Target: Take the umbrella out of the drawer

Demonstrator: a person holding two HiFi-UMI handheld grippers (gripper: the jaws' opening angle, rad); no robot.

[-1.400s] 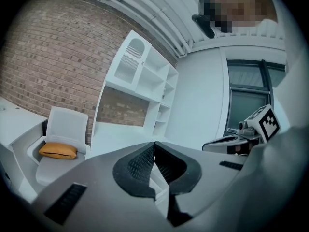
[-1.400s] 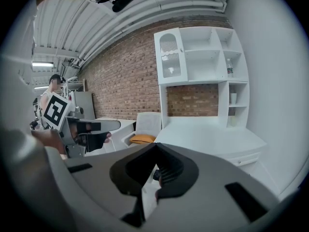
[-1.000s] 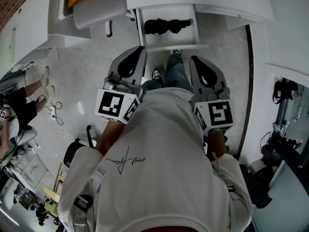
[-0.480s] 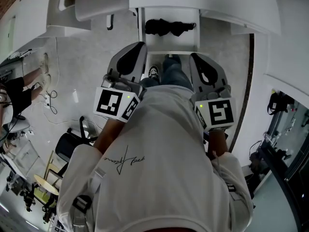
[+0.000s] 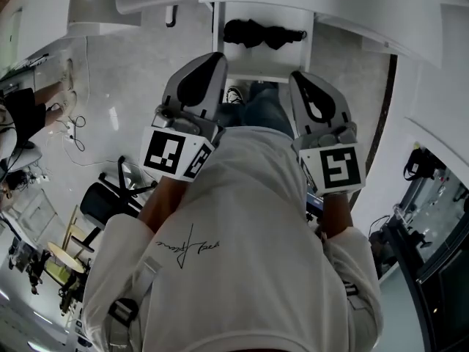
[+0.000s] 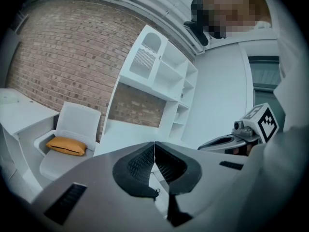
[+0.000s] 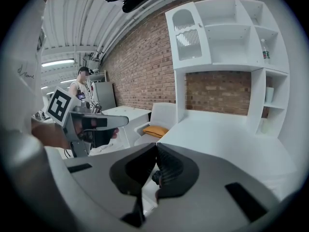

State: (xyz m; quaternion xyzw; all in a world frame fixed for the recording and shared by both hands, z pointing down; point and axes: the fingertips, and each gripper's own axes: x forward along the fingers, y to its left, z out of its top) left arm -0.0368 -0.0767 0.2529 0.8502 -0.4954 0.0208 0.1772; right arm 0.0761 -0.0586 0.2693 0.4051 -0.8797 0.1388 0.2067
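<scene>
The umbrella [image 5: 262,34] is seen lying crosswise in the open white drawer [image 5: 256,75], at the top of the head view. It is black and folded, with its cloth bunched loosely along its length. A narrow stub is shown at its right end; whether this is the handle or the tip cannot be told.

The left gripper [image 5: 215,59] and the right gripper [image 5: 299,79] are held side by side above the person's legs, on the near side of the drawer front and apart from the umbrella. In the left gripper view the ribbed pads [image 6: 145,161] are pressed together with nothing between them. The same is shown in the right gripper view: the jaws are closed tip to tip and nothing is held.

The umbrella is judged to be light, so little force should be needed to lift it. Its cloth is likely soft and somewhat slippery, while a stiff shaft is presumably hidden inside. A hold on the loose folds alone could let the cloth slide or the umbrella hang crooked. A grip across the middle, squeezed firmly enough for the core to be felt, or one on the narrow right end, is thought safer. The jaws would first have to be opened wider than the bundle.
</scene>
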